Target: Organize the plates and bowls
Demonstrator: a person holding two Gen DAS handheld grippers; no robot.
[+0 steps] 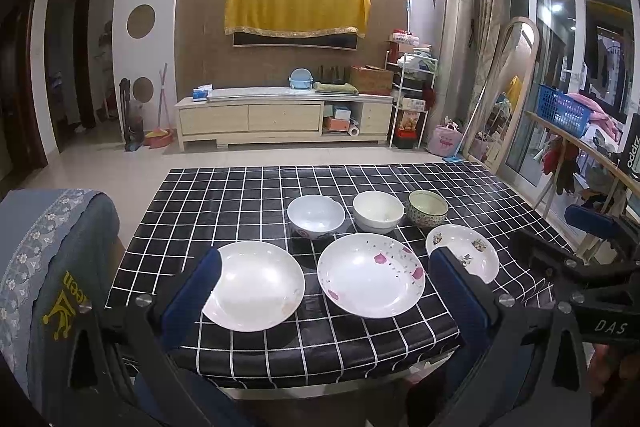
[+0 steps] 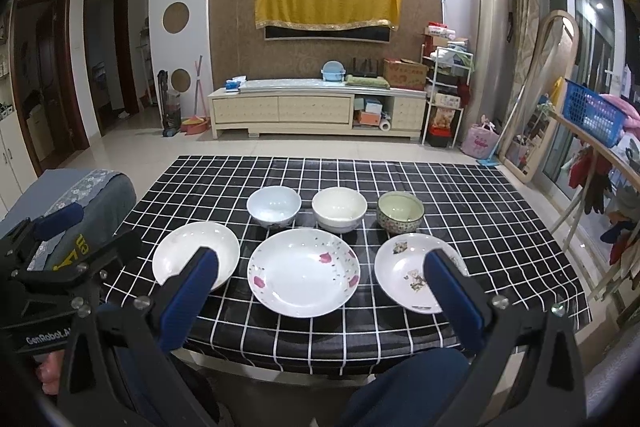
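Observation:
On the black checked table (image 1: 224, 187) (image 2: 460, 187) three plates lie in a front row: a plain white plate (image 1: 256, 285) (image 2: 196, 255), a pink-flowered plate (image 1: 370, 275) (image 2: 306, 273) and a small patterned plate (image 1: 464, 253) (image 2: 412, 273). Behind them stand a pale blue bowl (image 1: 316, 217) (image 2: 274, 206), a white bowl (image 1: 378, 211) (image 2: 339, 209) and a green patterned bowl (image 1: 427, 209) (image 2: 400, 211). My left gripper (image 1: 324, 281) is open and empty above the near table edge. My right gripper (image 2: 320, 277) is open and empty, also short of the plates.
A grey-blue covered chair (image 1: 52, 247) (image 2: 92, 195) stands left of the table. A drying rack with a blue basket (image 1: 564, 109) (image 2: 592, 113) stands to the right. A TV cabinet (image 1: 284, 117) lines the far wall.

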